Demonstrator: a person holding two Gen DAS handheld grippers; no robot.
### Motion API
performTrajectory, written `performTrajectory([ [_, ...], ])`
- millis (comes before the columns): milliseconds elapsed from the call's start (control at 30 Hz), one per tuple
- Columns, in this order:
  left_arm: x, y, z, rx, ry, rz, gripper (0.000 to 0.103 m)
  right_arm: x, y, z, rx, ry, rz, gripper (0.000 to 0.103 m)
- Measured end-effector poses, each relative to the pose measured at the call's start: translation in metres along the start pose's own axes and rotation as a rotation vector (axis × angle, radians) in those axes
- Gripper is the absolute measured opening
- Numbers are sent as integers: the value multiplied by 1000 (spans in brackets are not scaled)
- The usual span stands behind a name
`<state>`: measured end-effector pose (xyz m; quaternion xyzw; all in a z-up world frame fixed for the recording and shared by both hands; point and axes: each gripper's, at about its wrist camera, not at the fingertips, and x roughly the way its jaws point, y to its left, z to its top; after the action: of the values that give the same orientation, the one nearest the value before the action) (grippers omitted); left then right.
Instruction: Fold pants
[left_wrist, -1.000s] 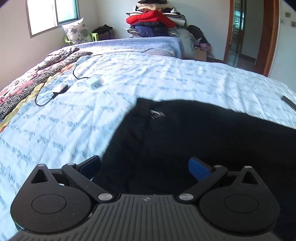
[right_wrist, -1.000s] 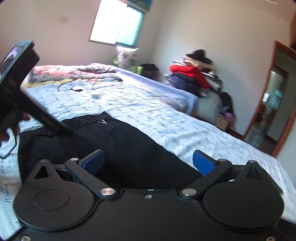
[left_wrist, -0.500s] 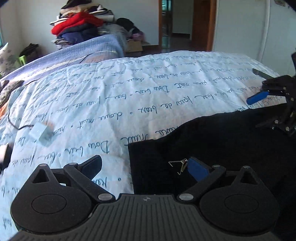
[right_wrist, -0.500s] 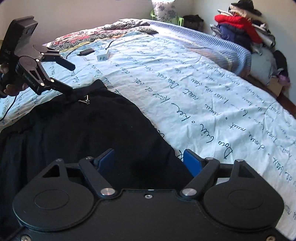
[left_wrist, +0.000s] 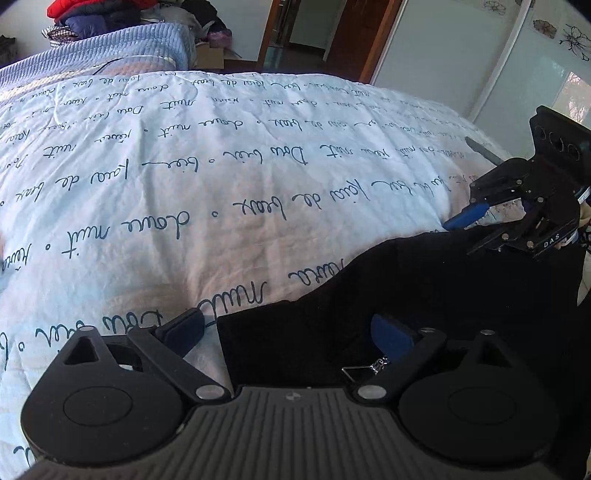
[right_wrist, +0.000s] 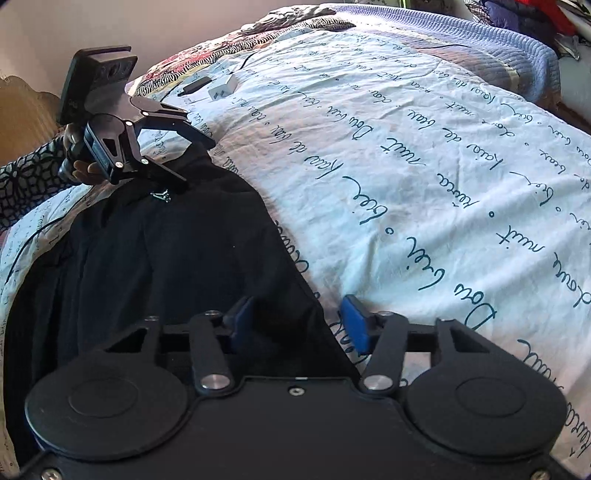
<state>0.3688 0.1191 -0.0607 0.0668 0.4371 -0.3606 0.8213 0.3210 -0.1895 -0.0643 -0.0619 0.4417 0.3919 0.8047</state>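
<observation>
Both claws straddle the pants (right_wrist: 155, 258) edge on the bed (right_wrist: 424, 166), likely to lift it: left claw (left_wrist: 284, 332) wide but closing, right claw (right_wrist: 299, 325) closing, seemingly not yet pinching.

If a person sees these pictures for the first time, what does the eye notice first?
First, the black fabric pants lying on the pale blue bedsheet with dark handwriting print. Then the two black tools with blue pads: the left tool straddles one corner of the pants, and the right tool, its jaws closing, straddles another edge.

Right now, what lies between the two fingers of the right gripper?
The black pants' edge, over bedsheet, lies between the right gripper's closing jaws, as the right wrist view shows.
</observation>
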Motion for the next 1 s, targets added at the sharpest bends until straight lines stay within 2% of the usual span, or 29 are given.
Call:
performTrajectory([
  [67, -4, -2, 0, -16, 1, 20, 66, -2, 3, 0, -4, -13, -14, 14],
  [100, -7, -1, 0, -44, -2, 44, 61, -2, 6, 0, -12, -17, -27, 13],
  [133, -9, 0, 0, -67, -2, 51, 47, -2, 8, -1, -17, -25, -44, 12],
  [167, -12, 2, 0, -92, -4, 41, 38, -3, 11, -1, -19, -33, -65, 10],
  [200, -16, 2, -2, -117, -17, 32, 34, -5, 15, -2, -21, -46, -87, 9],
  [267, -25, -10, -5, -89, -55, 65, 25, -9, 24, -3, -36, -77, -138, 9],
  [367, -34, -30, -8, -28, -100, 128, 22, -18, 41, -4, -57, -124, -227, 8],
  [467, -43, -42, -10, -13, -121, 201, 21, -30, 67, -5, -100, -171, -319, 8],
  [567, -73, -65, -18, 52, -205, 231, 20, -48, 105, -11, -152, -225, -388, 8],
  [667, -105, -86, -33, 112, -246, 265, 20, -70, 148, -27, -207, -269, -419, 8],
  [800, -147, -117, -69, 161, -287, 288, 20, -91, 207, -56, -280, -287, -405, 8],
  [867, -165, -131, -94, 172, -302, 297, 20, -97, 234, -72, -295, -285, -370, 8],
  [1000, -193, -148, -142, 121, -314, 284, 21, -96, 279, -105, -331, -257, -292, 8],
])
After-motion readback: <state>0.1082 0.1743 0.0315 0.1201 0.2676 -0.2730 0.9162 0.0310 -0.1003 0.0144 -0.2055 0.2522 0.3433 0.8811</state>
